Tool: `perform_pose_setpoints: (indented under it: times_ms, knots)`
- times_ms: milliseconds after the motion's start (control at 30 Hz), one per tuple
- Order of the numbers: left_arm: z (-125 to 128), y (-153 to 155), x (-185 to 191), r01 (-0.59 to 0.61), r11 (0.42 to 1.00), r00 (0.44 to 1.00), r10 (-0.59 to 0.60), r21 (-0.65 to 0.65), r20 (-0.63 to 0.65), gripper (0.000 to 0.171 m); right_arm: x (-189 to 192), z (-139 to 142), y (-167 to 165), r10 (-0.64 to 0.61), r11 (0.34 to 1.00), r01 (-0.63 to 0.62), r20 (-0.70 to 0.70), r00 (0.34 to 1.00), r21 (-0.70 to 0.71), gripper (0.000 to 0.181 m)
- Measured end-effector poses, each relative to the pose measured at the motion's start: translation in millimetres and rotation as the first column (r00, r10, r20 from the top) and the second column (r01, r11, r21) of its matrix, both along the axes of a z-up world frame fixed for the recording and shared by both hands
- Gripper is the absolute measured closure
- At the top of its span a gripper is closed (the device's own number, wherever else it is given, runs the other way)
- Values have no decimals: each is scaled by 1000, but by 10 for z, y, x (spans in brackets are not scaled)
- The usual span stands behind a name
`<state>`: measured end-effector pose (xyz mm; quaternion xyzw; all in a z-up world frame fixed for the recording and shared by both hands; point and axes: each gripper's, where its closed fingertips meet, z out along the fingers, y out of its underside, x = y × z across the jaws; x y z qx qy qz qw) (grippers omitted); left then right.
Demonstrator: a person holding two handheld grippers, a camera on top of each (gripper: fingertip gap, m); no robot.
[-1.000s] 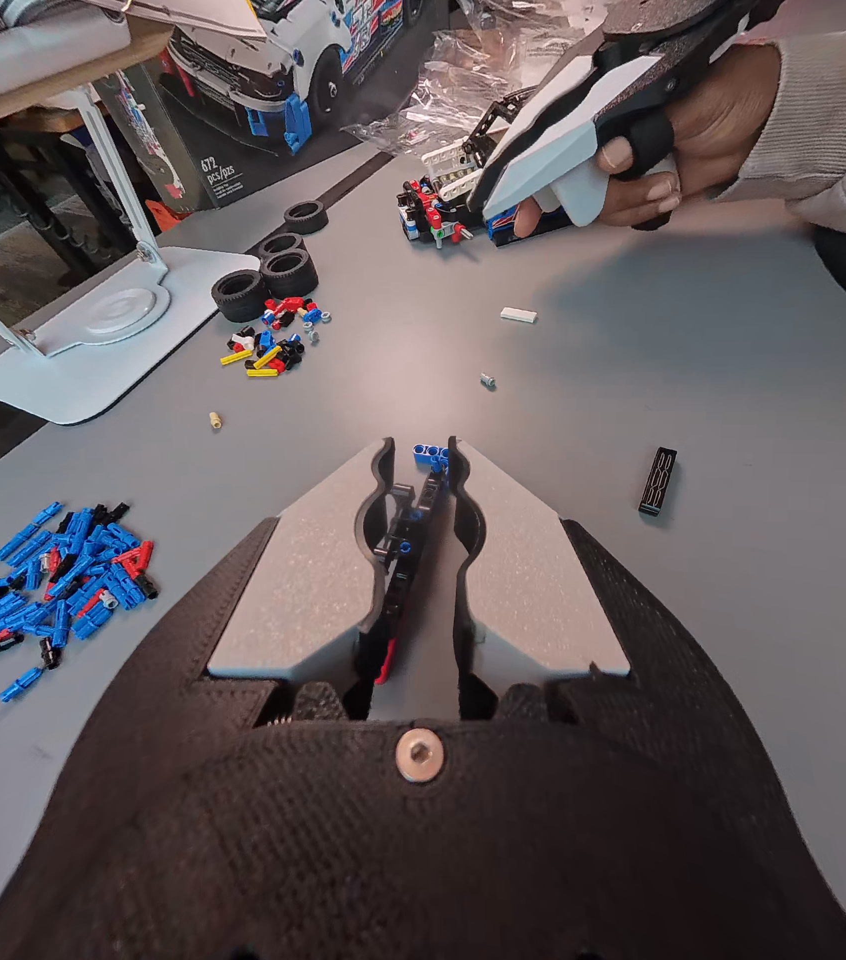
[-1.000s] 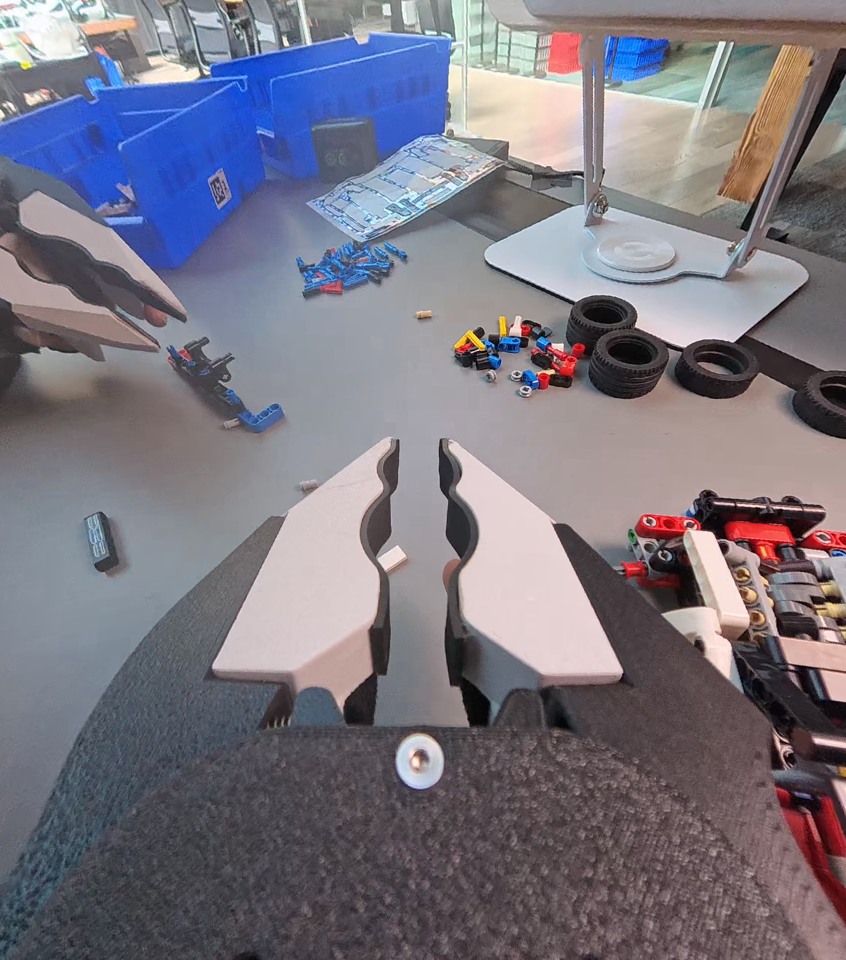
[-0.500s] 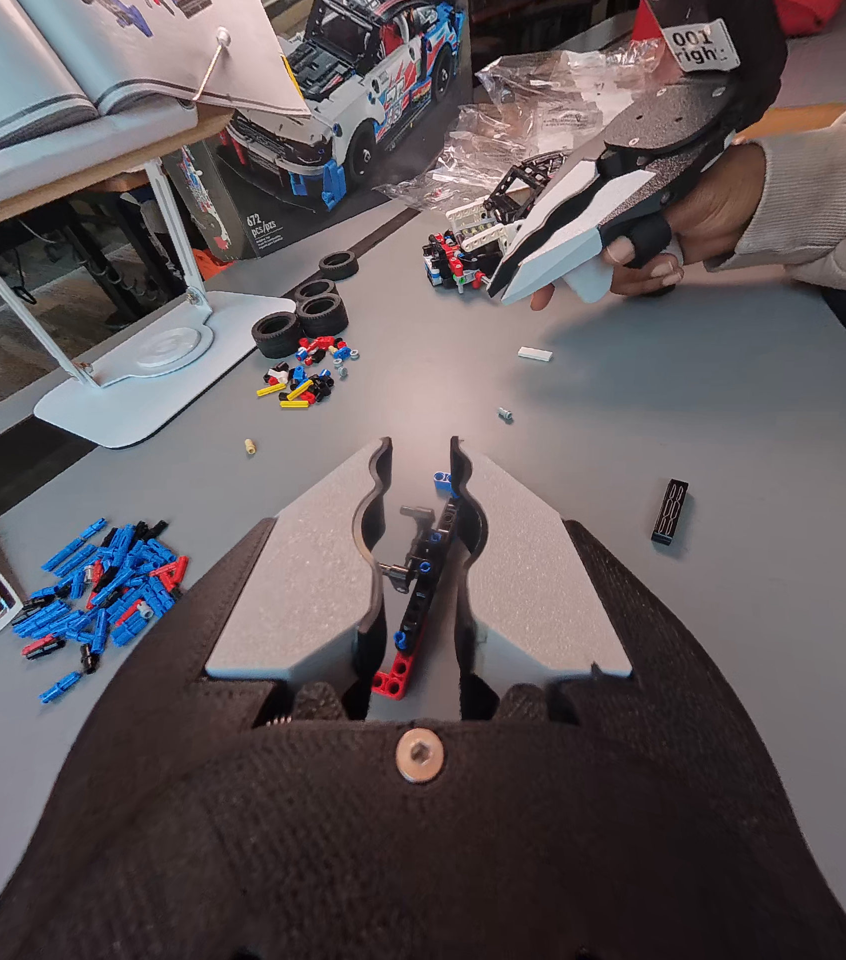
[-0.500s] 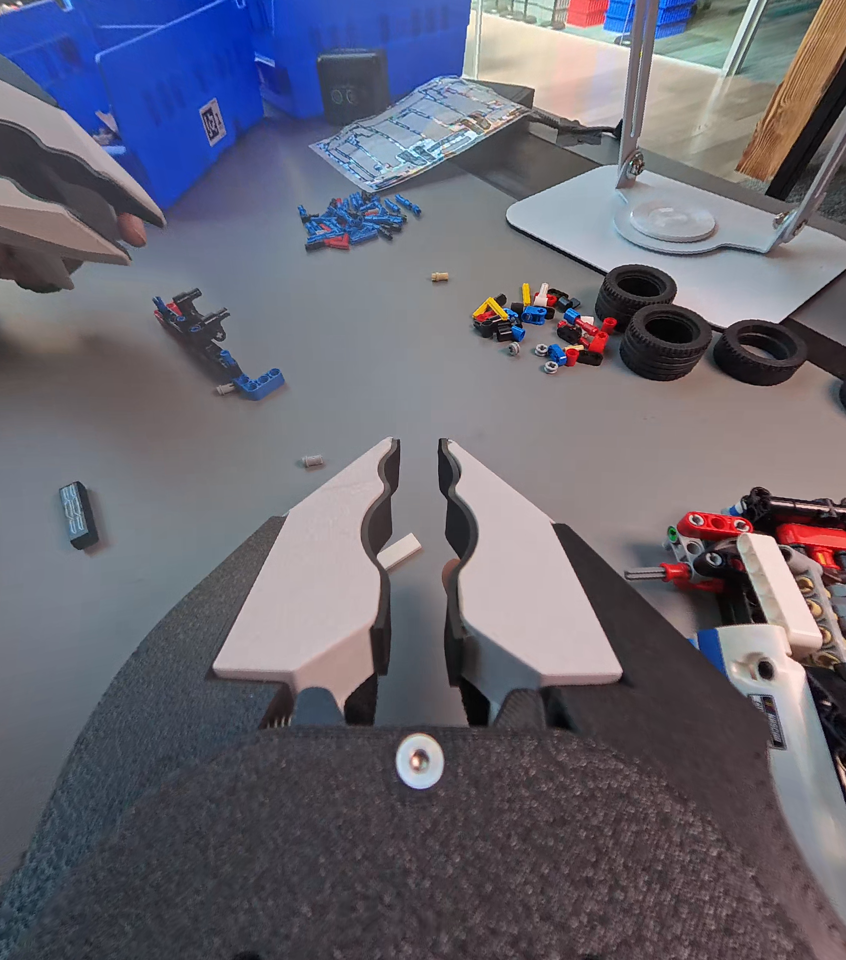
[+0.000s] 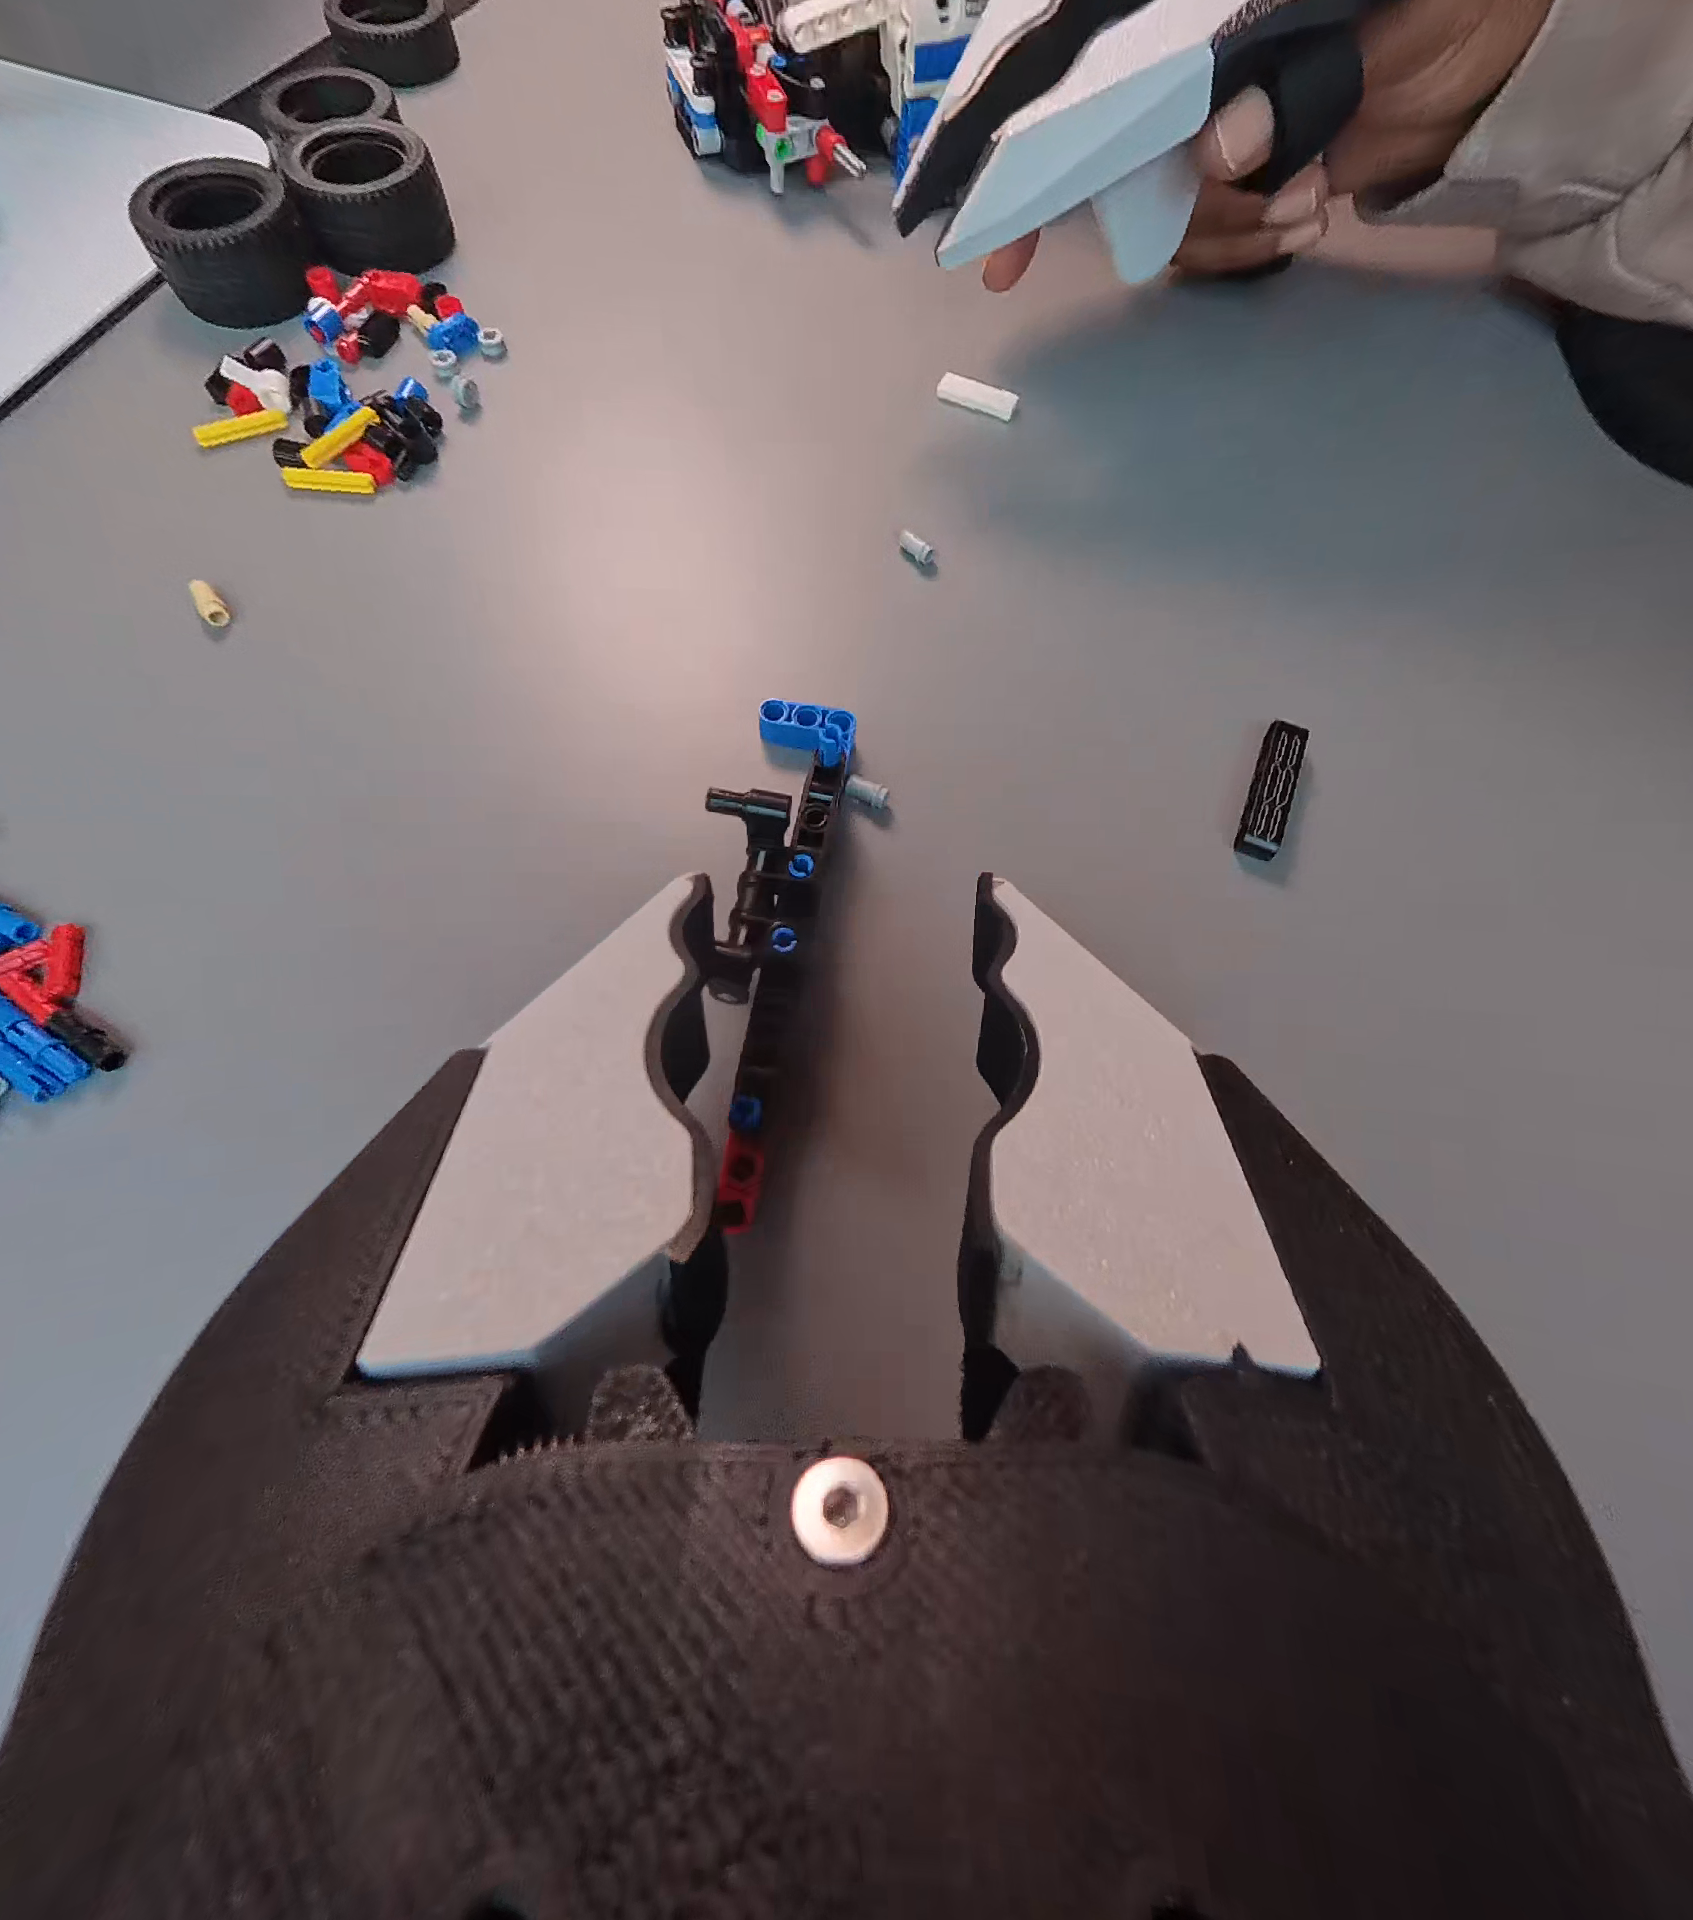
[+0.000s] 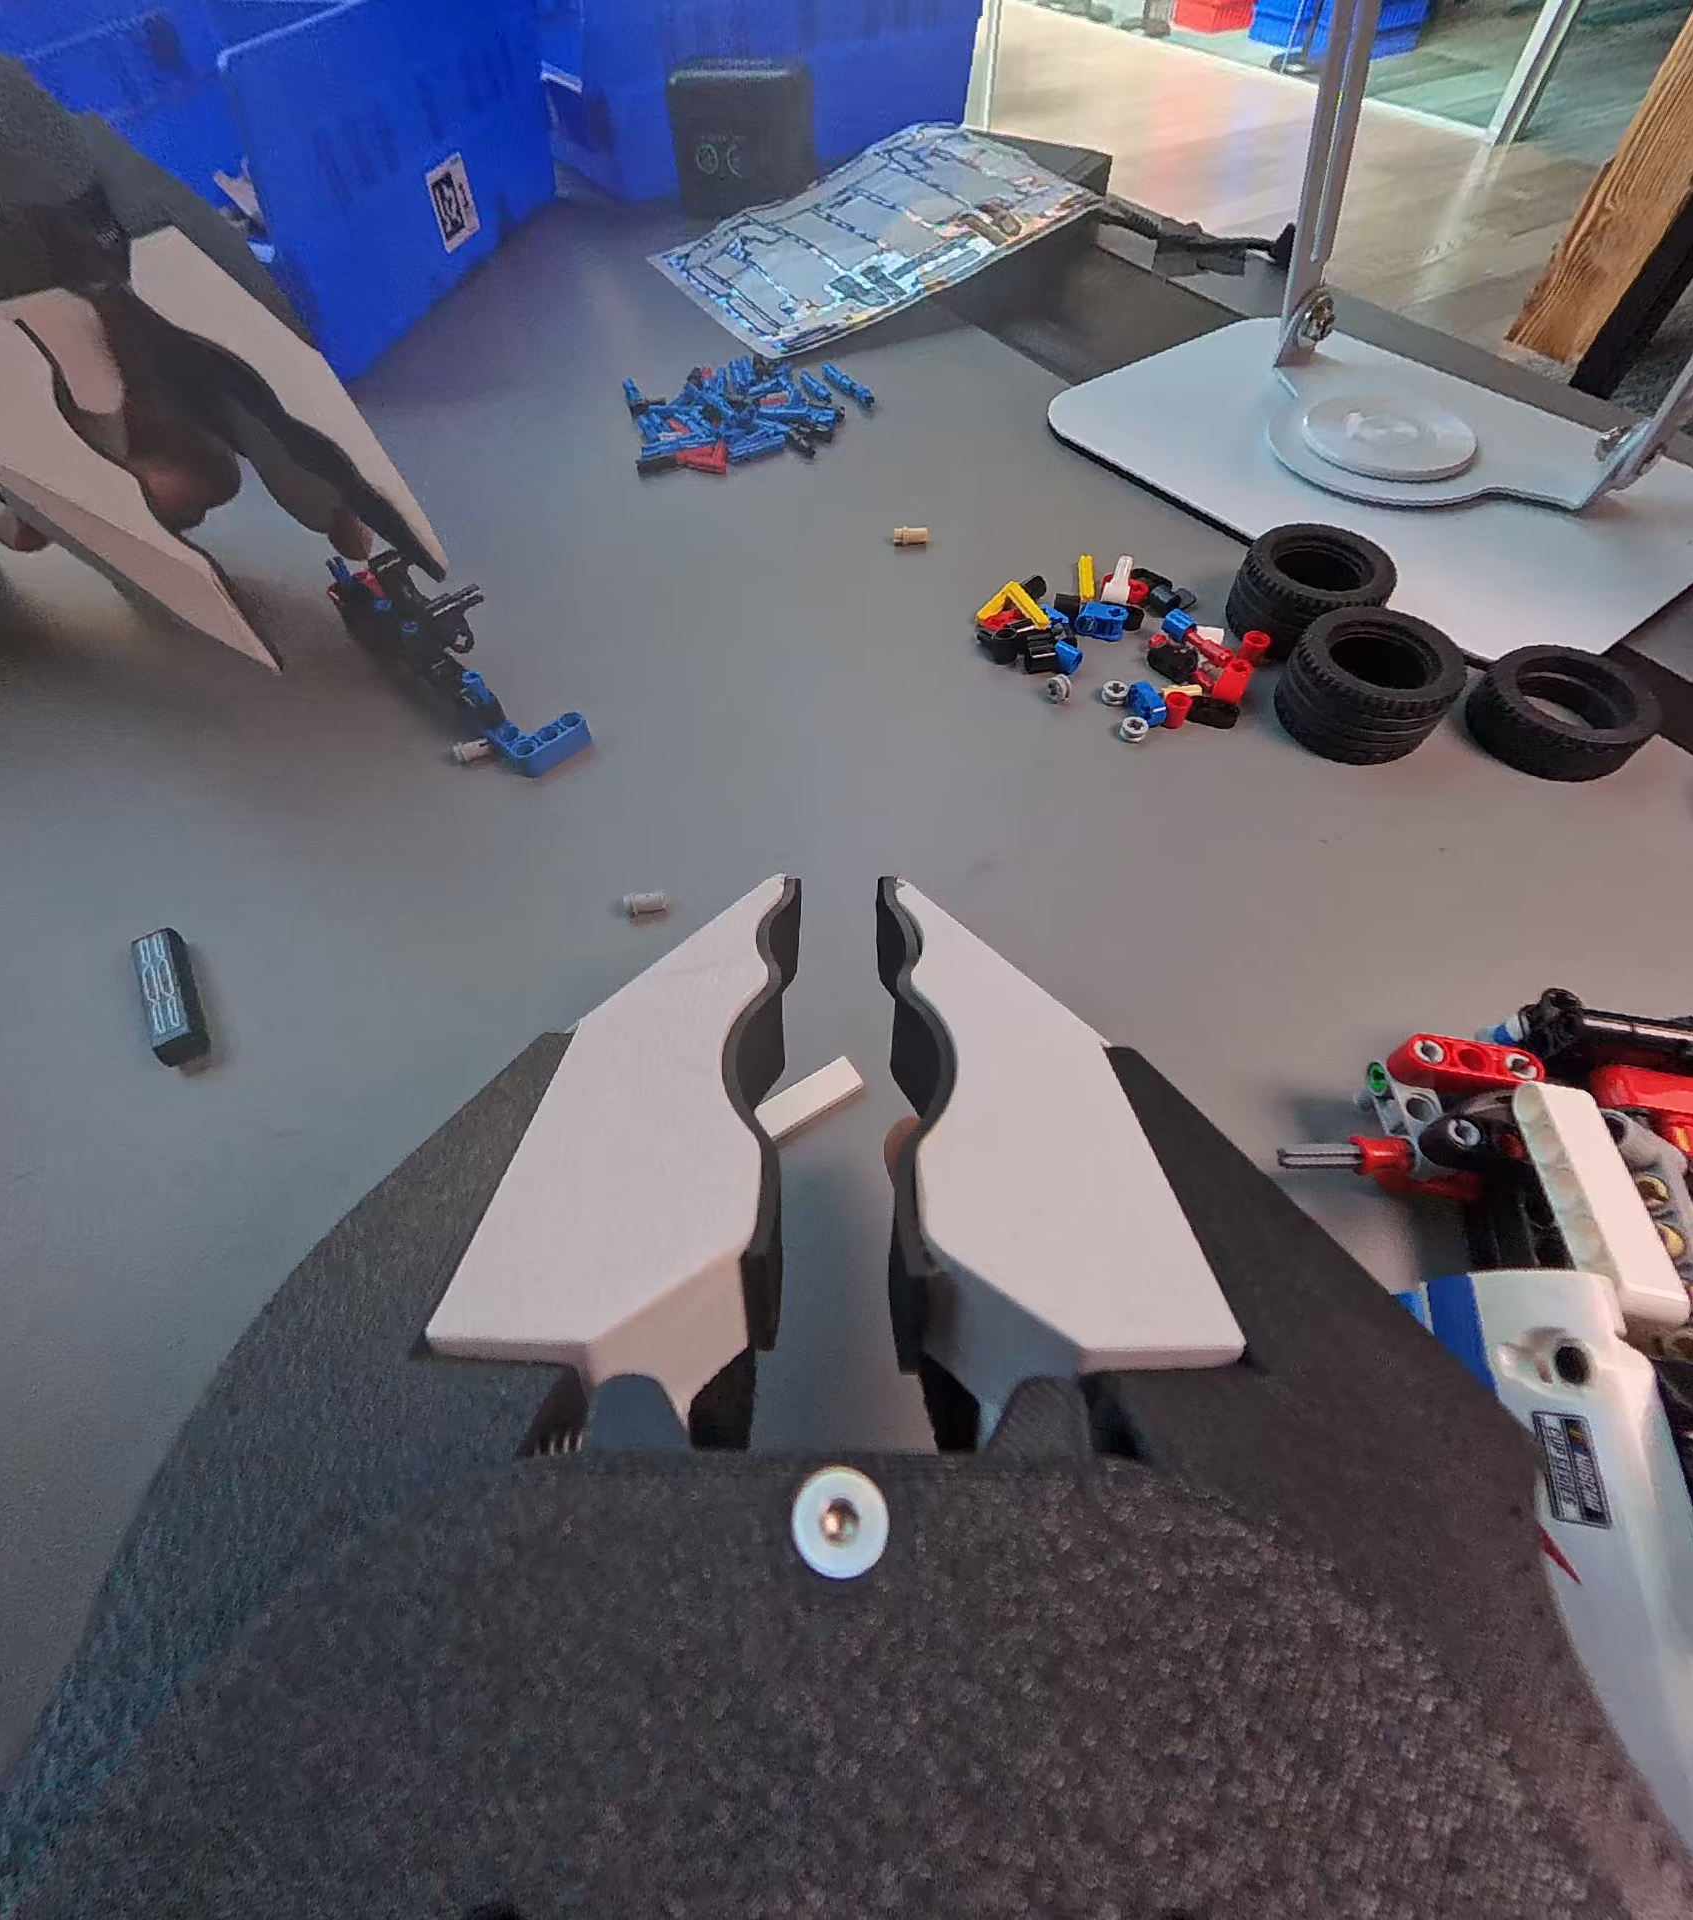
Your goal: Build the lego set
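Between your left gripper (image 5: 837, 894) jaws, spread wide and holding nothing, the black beam sub-assembly (image 5: 788, 914) lies on the table (image 5: 613, 623), hugging the left finger; probably lined up for a lengthwise grab. Your right gripper (image 6: 837, 894) is open only a crack, empty, with the white tile (image 6: 814, 1110) under it, likely the next pick. Beyond the beam: grey pin (image 5: 917, 548), black printed tile (image 5: 1272, 792), then the part-built car (image 6: 1600, 1247). The car's sticker and the blue bin's (image 6: 385, 177) square code tag carry print; not transcribing it.
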<state>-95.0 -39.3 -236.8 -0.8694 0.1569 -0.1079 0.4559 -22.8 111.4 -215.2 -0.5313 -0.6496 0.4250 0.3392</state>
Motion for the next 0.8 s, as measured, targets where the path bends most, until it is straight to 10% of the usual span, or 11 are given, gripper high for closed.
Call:
perform_pose_setpoints:
  times_ms: [200,800]
  knots:
    - [-108,46,-99,-25,1000,974,28,16,-225,156,37,-166,-278,102,991,-113,135,986,74,170]
    - [332,113,-38,-54,978,994,72,201,-87,148,-202,-412,-674,139,936,-247,382,914,252,174]
